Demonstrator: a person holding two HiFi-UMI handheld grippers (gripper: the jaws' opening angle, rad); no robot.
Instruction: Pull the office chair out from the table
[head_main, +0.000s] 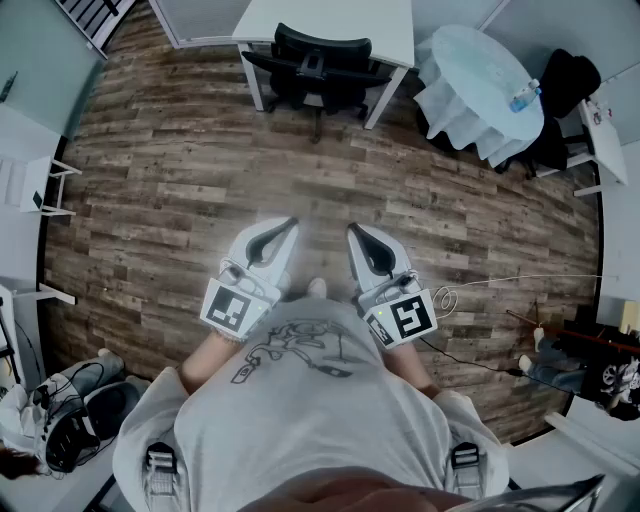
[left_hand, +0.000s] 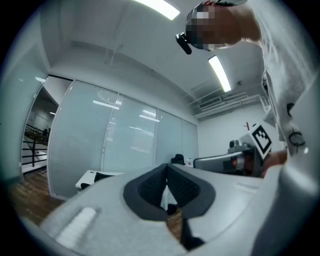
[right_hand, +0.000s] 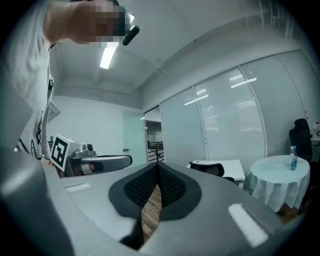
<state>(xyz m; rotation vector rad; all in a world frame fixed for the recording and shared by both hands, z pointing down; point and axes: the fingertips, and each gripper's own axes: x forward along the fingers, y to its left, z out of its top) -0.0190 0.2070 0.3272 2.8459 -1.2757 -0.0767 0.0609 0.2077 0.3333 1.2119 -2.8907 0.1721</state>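
Left gripper (head_main: 288, 224) and right gripper (head_main: 353, 231) are pressed together, empty; the office chair (head_main: 318, 62) at the table's (head_main: 330, 22) near edge probably rolls lightly, best gripped by its stiff backrest.

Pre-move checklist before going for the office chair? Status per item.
1. Office chair located: ok, tucked at the white table across the room.
2. Chair within reach: not ok, it is well ahead of both grippers.
3. Left gripper empty: ok, jaws together, nothing between them.
4. Right gripper empty: ok, jaws together, nothing between them.
5. Jaws open for a grasp: not ok, both are shut.
6. Chair wheels free: cannot tell, the base is mostly hidden.
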